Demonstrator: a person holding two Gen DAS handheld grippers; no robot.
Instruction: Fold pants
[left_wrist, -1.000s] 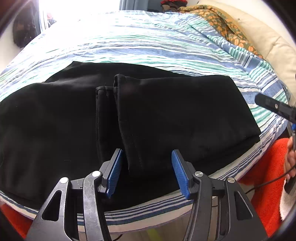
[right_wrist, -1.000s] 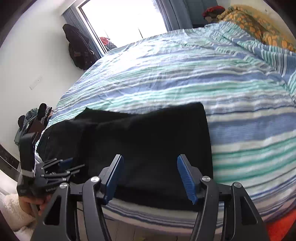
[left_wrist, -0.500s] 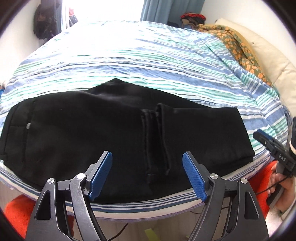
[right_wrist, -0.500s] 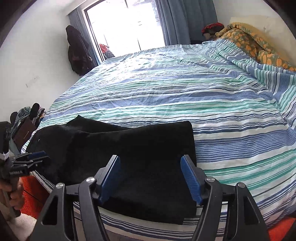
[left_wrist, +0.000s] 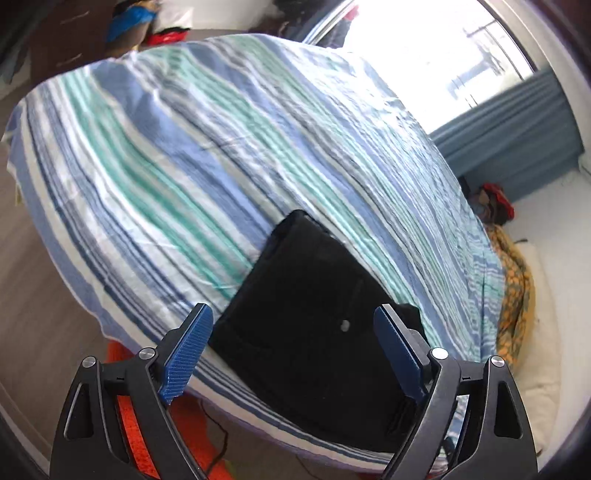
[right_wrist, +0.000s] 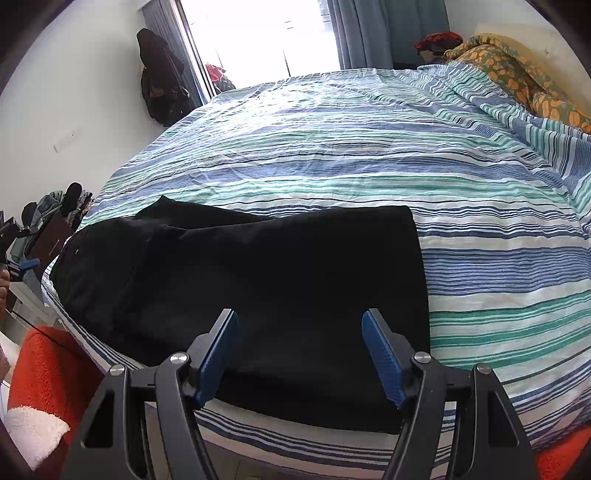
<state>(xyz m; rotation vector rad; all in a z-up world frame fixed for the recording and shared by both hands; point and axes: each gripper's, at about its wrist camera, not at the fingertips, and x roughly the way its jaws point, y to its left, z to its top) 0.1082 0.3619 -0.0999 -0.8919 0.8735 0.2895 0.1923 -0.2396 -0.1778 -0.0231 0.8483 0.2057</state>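
Black pants lie flat near the front edge of the striped bed, legs folded over the upper part. My right gripper is open and empty, hovering just off the bed edge over the folded end. My left gripper is open and empty, tilted, facing the waist end of the pants from the side; a small button shows there. The left gripper also shows at the far left of the right wrist view.
An orange rug lies on the floor by the bed. An orange patterned blanket lies at the bed's head. A dark coat hangs on the wall by the bright window. Clutter stands at the left wall.
My left gripper has swung away to the left end of the pants and tilted, jaws opening wider. My right gripper has drawn back slightly and stays open.
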